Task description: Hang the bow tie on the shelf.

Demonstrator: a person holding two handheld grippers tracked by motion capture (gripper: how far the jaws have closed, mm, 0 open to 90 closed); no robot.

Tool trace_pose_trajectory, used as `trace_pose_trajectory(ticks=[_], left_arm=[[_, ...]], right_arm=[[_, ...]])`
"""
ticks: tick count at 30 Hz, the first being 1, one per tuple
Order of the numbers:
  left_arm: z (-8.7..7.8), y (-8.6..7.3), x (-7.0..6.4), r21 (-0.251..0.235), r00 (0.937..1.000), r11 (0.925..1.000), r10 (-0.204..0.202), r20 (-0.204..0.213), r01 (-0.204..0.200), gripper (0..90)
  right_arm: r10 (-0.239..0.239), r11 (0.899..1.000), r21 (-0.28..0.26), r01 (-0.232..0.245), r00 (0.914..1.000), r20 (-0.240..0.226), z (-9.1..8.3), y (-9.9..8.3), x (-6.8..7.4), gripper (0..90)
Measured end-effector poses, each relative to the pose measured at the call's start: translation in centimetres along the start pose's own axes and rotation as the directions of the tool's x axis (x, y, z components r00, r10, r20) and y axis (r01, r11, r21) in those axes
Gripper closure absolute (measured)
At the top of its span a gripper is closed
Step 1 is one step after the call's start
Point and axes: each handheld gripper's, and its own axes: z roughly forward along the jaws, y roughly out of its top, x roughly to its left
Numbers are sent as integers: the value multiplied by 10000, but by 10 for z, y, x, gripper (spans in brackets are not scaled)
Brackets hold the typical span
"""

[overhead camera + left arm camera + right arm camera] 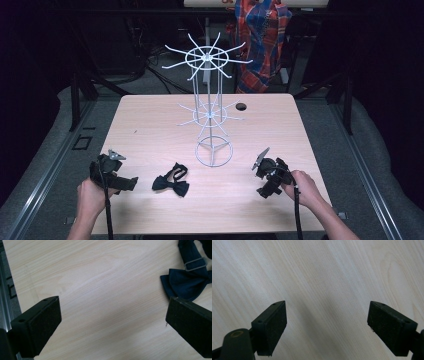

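Dark bow tie [188, 277] lies just beside left gripper [112, 322] — untouched

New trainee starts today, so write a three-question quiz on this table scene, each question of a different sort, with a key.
1. True or false: the bow tie already hangs on the white wire rack.
2. Which is nearer the bow tie? A) the left hand-held gripper B) the right hand-held gripper
3. Fill in: both grippers' jaws stand ____.

Key
1. False: it lies flat on the table, in front of the rack's ring base.
2. A: the left gripper view shows the tie beside one jaw, while the right gripper view shows bare wood between the jaws.
3. Open, with nothing between them.
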Motion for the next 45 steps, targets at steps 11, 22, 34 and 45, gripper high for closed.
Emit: trace_pose_trajectory(ticks=[11, 22, 34, 45], left_arm=[[8, 2, -3, 52, 9987, 9999, -101, 502, 98, 2], [8, 3, -8, 162, 9954, 9997, -216, 929, 202, 3], [26, 30, -29, 135, 9885, 9989, 435, 1448, -459, 2], [44, 49, -34, 323, 9862, 9969, 664, 1517, -721, 16]], right_arm=[[-78, 9999, 154, 76, 9998, 181, 1, 0, -1, 155], [-308, 9993, 229, 310, 9995, -109, 6, 8, 2, 155], [-269, 9993, 257, 270, 9996, -48, 7, 7, 1, 155], [-267, 9990, 347, 268, 9996, -34, 8, 8, 1, 156]])
